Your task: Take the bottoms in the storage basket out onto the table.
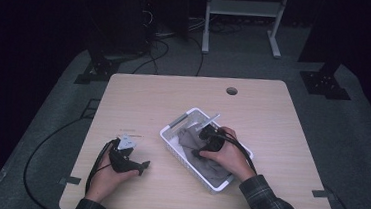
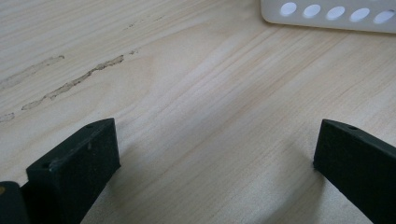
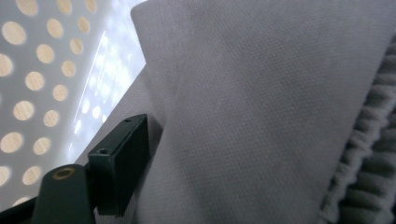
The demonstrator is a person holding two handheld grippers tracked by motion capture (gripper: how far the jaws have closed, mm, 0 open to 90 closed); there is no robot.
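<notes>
A white perforated basket (image 1: 170, 146) stands right of the table's middle, and grey cloth (image 1: 213, 169) lies in it. My right gripper (image 1: 199, 152) reaches down into the basket, onto the cloth. In the right gripper view one black finger (image 3: 119, 168) lies against a fold of the grey cloth (image 3: 261, 116); the fold hides the other jaw. A ribbed knit edge (image 3: 369, 158) shows at the right, and the basket wall (image 3: 42, 93) at the left. My left gripper (image 1: 138, 163) rests on the table, left of the basket. It stands open (image 2: 215, 135) over bare wood.
The basket's corner (image 2: 327, 21) sits just ahead of the left gripper. Faint smears (image 2: 74, 81) mark the wood. A cable hole (image 1: 231, 91) is at the table's far side. Cables and a white stand (image 1: 243, 9) are on the floor behind the table.
</notes>
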